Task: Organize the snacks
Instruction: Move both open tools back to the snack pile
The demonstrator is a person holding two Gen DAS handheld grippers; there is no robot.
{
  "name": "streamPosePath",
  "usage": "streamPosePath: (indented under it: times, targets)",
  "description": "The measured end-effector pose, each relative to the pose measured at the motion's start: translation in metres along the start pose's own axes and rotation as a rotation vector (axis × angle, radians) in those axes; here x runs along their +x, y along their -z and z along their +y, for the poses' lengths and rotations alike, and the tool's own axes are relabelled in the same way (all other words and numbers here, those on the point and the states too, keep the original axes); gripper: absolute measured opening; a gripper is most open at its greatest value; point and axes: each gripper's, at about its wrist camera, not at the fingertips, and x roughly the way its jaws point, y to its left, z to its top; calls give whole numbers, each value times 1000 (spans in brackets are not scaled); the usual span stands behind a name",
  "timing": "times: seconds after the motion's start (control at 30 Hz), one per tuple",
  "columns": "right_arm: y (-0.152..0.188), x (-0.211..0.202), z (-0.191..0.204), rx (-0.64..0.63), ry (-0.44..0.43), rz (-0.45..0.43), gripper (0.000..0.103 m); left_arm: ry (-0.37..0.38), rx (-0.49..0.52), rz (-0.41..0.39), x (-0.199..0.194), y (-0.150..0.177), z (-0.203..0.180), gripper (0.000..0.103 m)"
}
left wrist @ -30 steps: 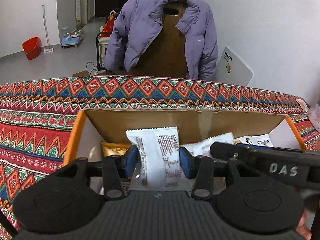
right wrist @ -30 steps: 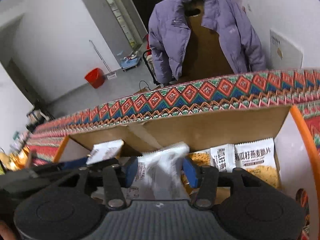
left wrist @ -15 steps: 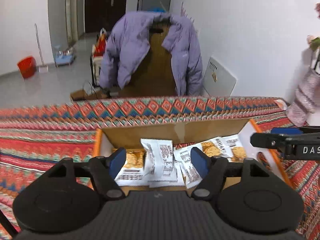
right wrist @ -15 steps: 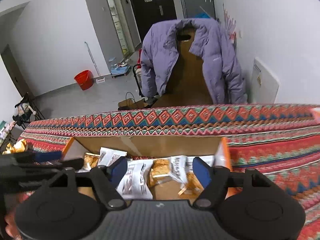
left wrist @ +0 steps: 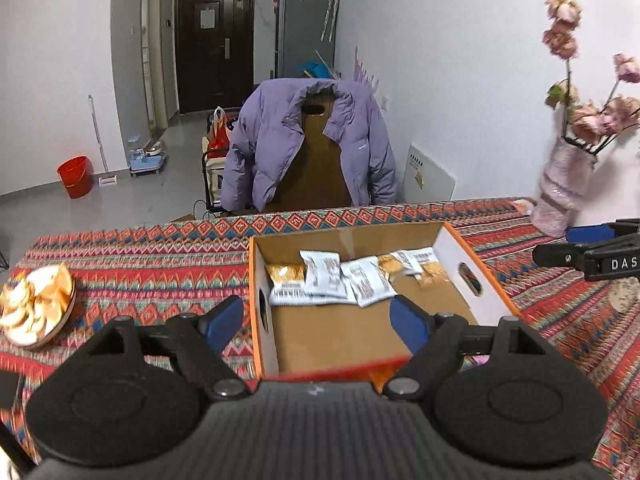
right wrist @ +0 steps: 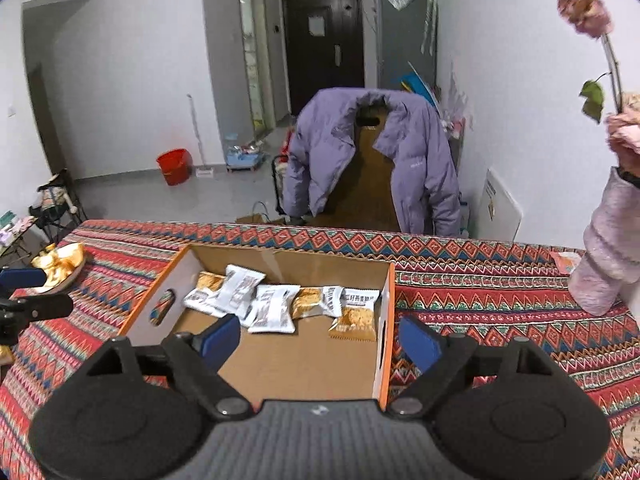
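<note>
the tabletop (left wrist: 132, 256) is covered by a red patterned cloth with zigzag and diamond bands, running from edge to edge in both wrist views. on it sits an open cardboard box (left wrist: 452, 256) with orange edges and oval handle holes in its white side walls; in the right wrist view the same box (right wrist: 386, 308) lies left of centre. beyond the tabletop a purple jacket (left wrist: 280, 140) hangs over a wooden chair back. a pale pink vase (left wrist: 562, 192) with blurred pink flowers stands on the cloth to the right of the box, well apart from it. a woven plate (left wrist: 66, 304) with pale and golden pieces lies on the cloth left of the box.

the left tool (left wrist: 316, 320) hangs above the near end of the box, its blue-padded fingers spread wide with nothing between them. the right tool (right wrist: 320, 340) is likewise spread wide and empty, above the near right part of the box.

the snack packets (left wrist: 344, 278) lie in a loose overlapping row along the far half of the box floor, white ones mixed with golden ones; the near half of the floor is bare cardboard. in the right wrist view the snack packets (right wrist: 276, 302) show the same row, with one golden packet (right wrist: 354, 320) nearest the right wall.
</note>
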Motion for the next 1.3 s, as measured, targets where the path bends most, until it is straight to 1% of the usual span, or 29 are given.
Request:
streamPosePath:
  times: [0.07, 0.17, 0.23, 0.27, 0.33, 0.4, 0.5, 0.57, 0.6, 0.63, 0.73, 0.8, 0.87, 0.97, 1.1, 1.2, 1.3]
  targets:
    - [18, -20, 1, -20, -26, -40, 88, -3, -15, -34, -22, 19, -1, 82]
    - [55, -51, 4, -51, -32, -86, 92, -53, 2, -95, -56, 55, -7, 82]
    - [80, -73, 8, -74, -30, -123, 93, -69, 6, -130, -77, 79, -11, 82]
    - [96, -87, 12, -85, -31, -146, 95, -68, 2, -151, -89, 93, -12, 83]
    - [122, -107, 17, -101, -42, -188, 102, -57, -15, -190, -112, 120, -14, 85]
    - [151, -123, 22, -111, -43, -221, 102, -53, -32, -223, -133, 148, -16, 86]
    - [190, -141, 30, -111, -38, -251, 103, -74, -54, -260, -158, 186, -22, 88]
    - [218, -151, 34, -107, -32, -266, 103, -68, -69, -266, -170, 211, -24, 92]
    - [231, -157, 36, -98, -24, -274, 103, -53, -69, -259, -175, 223, -25, 93]
    - [245, -162, 39, -91, -14, -274, 103, -42, -69, -246, -178, 233, -26, 93]
    - [284, -177, 49, -105, 56, -260, 103, -56, -98, -186, -182, 262, -30, 93]
    - [302, -182, 51, -105, 88, -253, 103, -53, -103, -157, -181, 271, -32, 93]
    - [311, -182, 50, -91, 82, -238, 103, -46, -110, -136, -177, 274, -31, 93]
    - [314, -180, 47, -75, 73, -240, 103, -30, -89, -124, -168, 269, -32, 93]
    - [314, -169, 45, -61, 108, -231, 103, -32, -90, -117, -158, 261, -30, 93]
    - [312, -159, 37, -20, 70, -202, 103, -16, -93, -95, -147, 255, -30, 93]
    - [309, -150, 33, -6, 55, -191, 103, -35, -68, -83, -133, 248, -34, 93]
